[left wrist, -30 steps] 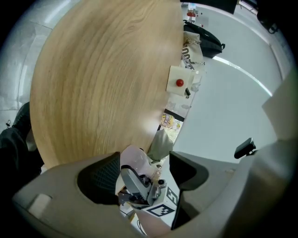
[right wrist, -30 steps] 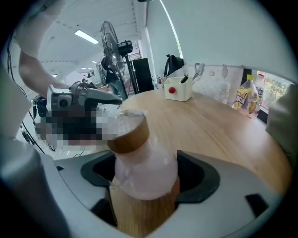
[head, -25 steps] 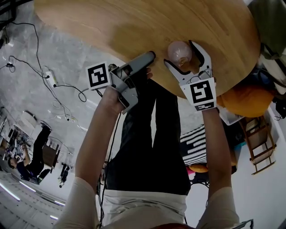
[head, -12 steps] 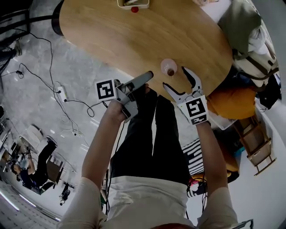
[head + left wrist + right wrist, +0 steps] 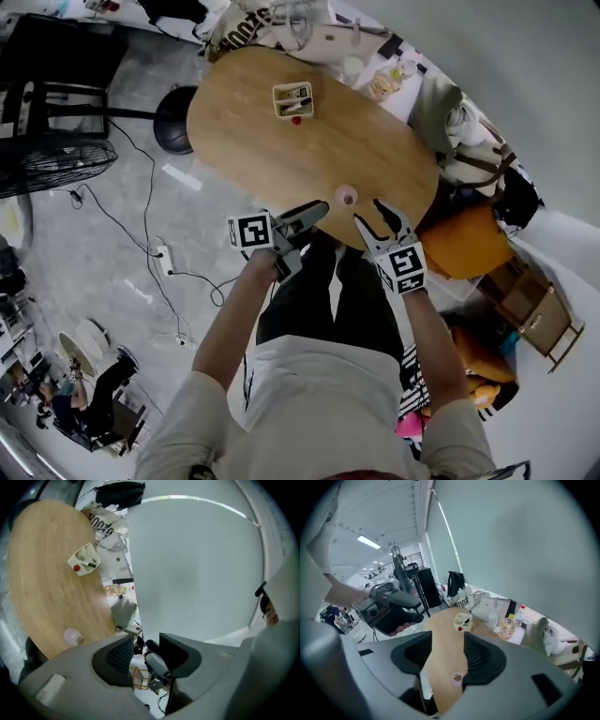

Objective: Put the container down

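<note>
A small pinkish round container (image 5: 348,196) stands by itself near the near edge of the oval wooden table (image 5: 253,141); it also shows in both gripper views (image 5: 72,637) (image 5: 457,678). Both grippers hang off the table's near edge, over the person's legs. My left gripper (image 5: 319,210) (image 5: 146,654) is left of the container and apart from it. Its jaws are closing with nothing between them. Just right of the container is my right gripper (image 5: 370,214) (image 5: 447,656), also closing on nothing.
A cream box (image 5: 292,99) (image 5: 84,560) (image 5: 462,620) with small items sits at the table's far side. Bags and bottles crowd beyond the far edge. An orange cushion (image 5: 464,239) and a wooden chair (image 5: 530,314) are at right. A fan (image 5: 56,159), a stool (image 5: 173,117) and floor cables lie left.
The view has pulled back and the table looks much smaller. Both grippers have drawn away from the container, which stays on the table. The right gripper's jaws have narrowed.
</note>
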The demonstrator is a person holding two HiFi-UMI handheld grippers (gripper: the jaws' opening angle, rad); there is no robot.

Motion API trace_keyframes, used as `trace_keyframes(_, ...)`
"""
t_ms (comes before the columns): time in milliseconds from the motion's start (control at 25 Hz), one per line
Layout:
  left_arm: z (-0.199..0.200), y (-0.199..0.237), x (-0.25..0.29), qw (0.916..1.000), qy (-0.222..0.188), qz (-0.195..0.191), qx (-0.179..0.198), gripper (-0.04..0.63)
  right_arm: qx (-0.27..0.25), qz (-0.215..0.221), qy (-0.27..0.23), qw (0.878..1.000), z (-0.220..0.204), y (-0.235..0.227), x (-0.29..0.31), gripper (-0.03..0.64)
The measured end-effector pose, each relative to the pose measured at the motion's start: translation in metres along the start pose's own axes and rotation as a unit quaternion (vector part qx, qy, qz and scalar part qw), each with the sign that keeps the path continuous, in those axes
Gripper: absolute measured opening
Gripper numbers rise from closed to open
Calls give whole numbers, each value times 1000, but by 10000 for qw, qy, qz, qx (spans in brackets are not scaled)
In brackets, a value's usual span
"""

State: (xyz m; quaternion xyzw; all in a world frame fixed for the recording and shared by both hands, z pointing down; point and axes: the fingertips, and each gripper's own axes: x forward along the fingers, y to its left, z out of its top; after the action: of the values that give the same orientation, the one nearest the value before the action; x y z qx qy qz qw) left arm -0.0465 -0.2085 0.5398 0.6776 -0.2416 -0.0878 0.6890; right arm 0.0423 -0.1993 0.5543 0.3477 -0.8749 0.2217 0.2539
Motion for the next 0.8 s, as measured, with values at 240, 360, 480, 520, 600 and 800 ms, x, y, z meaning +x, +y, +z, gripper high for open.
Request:
trace_keyframes(240, -11, -75, -29, 9918, 11, 448, 1194, 110, 54, -213, -271, 9994, 58, 31, -73, 175)
trace_keyframes(360, -11, -115, -43, 9864, -57, 411, 1590, 103, -110, -294, -417, 9986, 84, 45, -107, 164)
trace_keyframes(480, -19, -147, -60, 9762, -114, 548, 2097, 86, -146, -417, -547, 9975, 104, 56, -144, 147)
trace_keyframes(520, -24, -158, -65, 9719, -111, 575, 2282, 82, -150, -450, -608, 9970, 110, 60, -155, 136)
trace_keyframes(600, -31, -176, -74, 9623, -105, 600, 2650, 71, -208, -493, -767, 9956, 124, 68, -176, 116)
trace_keyframes(800, -62, -211, -99, 9430, -113, 606, 3271, 54, -511, -536, -1063, 9916, 146, 99, -222, 100)
